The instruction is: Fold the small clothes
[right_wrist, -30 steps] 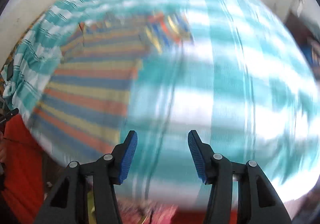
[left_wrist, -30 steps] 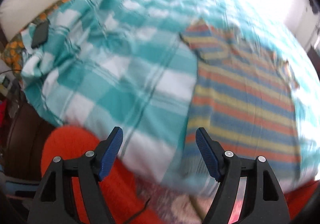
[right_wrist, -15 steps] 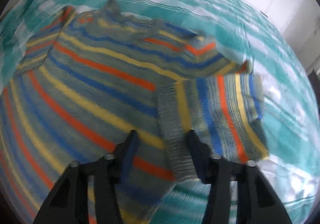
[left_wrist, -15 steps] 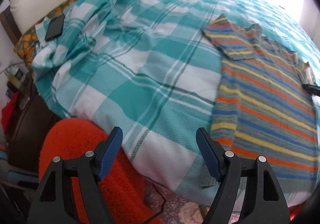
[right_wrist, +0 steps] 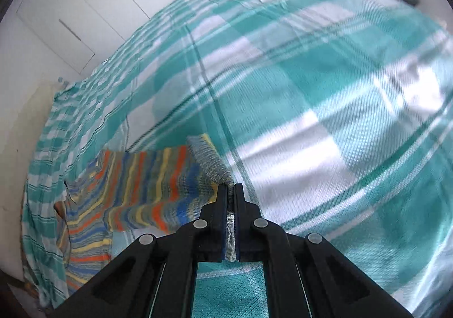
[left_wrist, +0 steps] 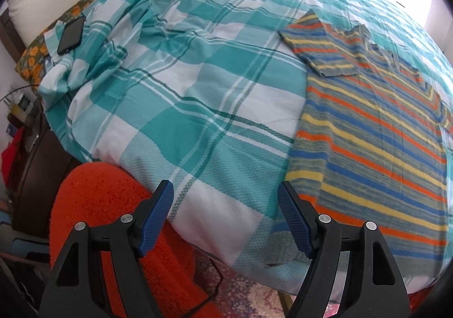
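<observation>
Currently the right tongs [right_wrist: 230, 190] pinch a sleeve cuff of the striped shirt [left_wrist: 376, 131], which lies flat on the bed [left_wrist: 198, 97], while the left tongs [left_wrist: 225, 216] hover spread at the near edge. Because only a narrow strip of cuff is clamped, it may slip free, or a hard pull may drag the whole shirt askew.

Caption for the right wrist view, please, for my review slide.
Right gripper shut on the striped shirt's sleeve edge, above the teal checked bedspread.

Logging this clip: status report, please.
Right gripper just closed, shut on striped shirt sleeve. Left gripper open, empty, over bed edge. Nothing in the way.
</observation>
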`<state>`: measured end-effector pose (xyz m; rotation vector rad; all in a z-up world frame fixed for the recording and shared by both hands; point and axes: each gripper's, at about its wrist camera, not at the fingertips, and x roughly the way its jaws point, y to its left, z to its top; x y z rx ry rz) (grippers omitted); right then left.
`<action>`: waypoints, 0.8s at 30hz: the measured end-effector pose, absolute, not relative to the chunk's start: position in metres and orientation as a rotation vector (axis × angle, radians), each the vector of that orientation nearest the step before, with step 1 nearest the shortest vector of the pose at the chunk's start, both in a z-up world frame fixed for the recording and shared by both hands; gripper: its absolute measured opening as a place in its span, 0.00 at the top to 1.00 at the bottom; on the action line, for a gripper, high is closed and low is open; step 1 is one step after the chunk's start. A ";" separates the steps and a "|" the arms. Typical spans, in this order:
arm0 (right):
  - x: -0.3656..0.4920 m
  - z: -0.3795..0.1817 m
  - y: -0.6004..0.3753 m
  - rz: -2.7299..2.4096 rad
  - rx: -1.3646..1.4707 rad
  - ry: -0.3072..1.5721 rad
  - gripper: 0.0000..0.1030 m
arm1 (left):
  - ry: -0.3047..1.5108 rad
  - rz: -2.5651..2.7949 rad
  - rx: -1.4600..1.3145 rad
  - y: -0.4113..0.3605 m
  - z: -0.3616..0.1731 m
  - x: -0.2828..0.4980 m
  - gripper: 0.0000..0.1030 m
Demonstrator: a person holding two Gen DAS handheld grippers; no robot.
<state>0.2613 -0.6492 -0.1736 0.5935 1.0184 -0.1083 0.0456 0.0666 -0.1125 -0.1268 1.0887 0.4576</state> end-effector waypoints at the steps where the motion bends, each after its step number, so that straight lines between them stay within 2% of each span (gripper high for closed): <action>1: 0.261 -0.177 -0.649 -0.109 0.605 1.014 0.97 | 1.087 0.456 -0.117 0.064 -0.111 0.045 0.25; 6: 0.250 -0.172 -0.659 -0.190 0.647 0.986 0.97 | 1.080 0.456 -0.067 0.054 -0.106 0.044 0.25; 12: 0.248 -0.190 -0.654 -0.176 0.668 1.056 0.96 | 1.108 0.439 -0.064 0.049 -0.113 0.048 0.25; 14: 0.243 -0.191 -0.664 -0.148 0.760 1.010 0.90 | 1.093 0.439 -0.057 0.049 -0.110 0.045 0.25; 16: 0.233 -0.187 -0.674 -0.140 0.829 0.962 0.63 | 1.092 0.443 -0.063 0.051 -0.110 0.044 0.25; 17: 0.224 -0.186 -0.679 -0.130 0.861 0.936 0.60 | 1.096 0.444 -0.072 0.053 -0.110 0.044 0.25; 21: 0.196 -0.184 -0.675 -0.049 0.942 0.935 0.59 | 1.130 0.437 -0.140 0.060 -0.118 0.045 0.25; 24: 0.198 -0.191 -0.654 0.015 0.885 0.978 0.59 | 1.152 0.427 -0.166 0.060 -0.122 0.046 0.25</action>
